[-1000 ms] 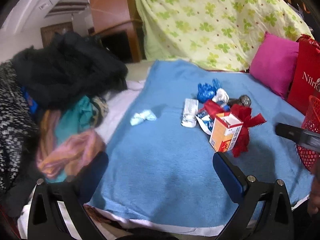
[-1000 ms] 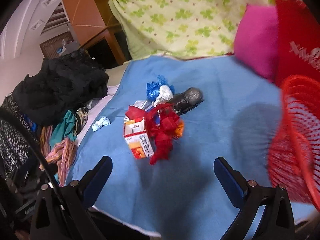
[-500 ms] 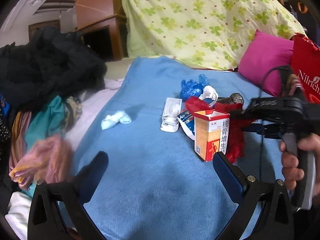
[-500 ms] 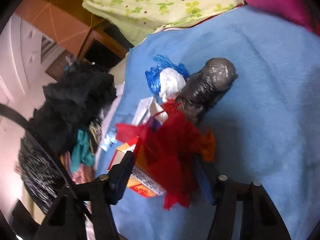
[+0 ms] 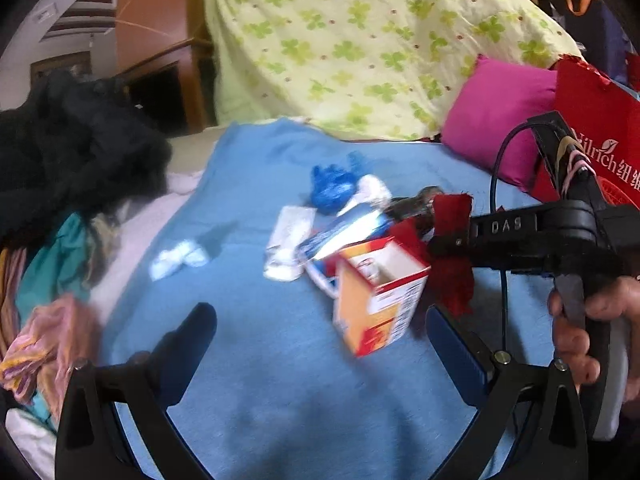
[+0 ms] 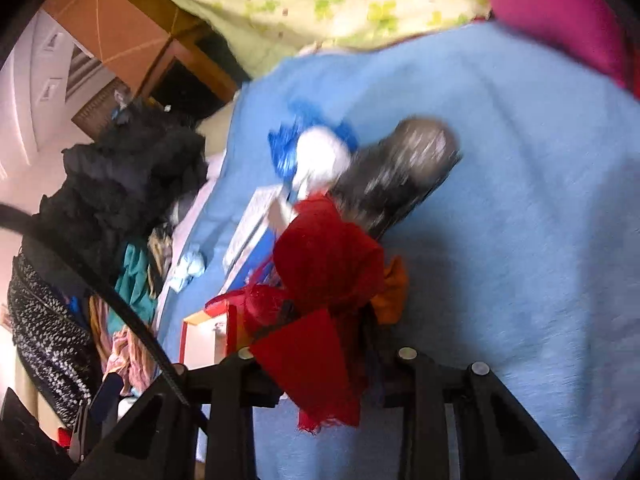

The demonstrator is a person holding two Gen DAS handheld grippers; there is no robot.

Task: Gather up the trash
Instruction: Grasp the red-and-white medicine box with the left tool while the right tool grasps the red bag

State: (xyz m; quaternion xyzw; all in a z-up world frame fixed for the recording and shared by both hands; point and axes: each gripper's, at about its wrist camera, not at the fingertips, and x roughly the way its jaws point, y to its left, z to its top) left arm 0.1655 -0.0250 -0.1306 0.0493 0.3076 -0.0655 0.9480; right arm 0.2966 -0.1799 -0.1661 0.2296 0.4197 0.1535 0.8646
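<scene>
Trash lies heaped on the blue blanket (image 5: pixel 248 360); the right claw (image 6: pixel 324 364) seems clamped on the red wrapper (image 6: pixel 320 280), the left claw (image 5: pixel 320 344) hangs spread apart. Lifting may tip the leaning box (image 5: pixel 376 292).

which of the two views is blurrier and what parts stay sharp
Right wrist view is blurrier: the dark foil-wrapped bundle and blue plastic wrapper smear with motion, while the right gripper frame, shut on the red cloth scrap, stays crisp. Left wrist view: milder blur on the orange carton; the left gripper, jaws open, is sharp. Both bend at the fisheye edges.
</scene>
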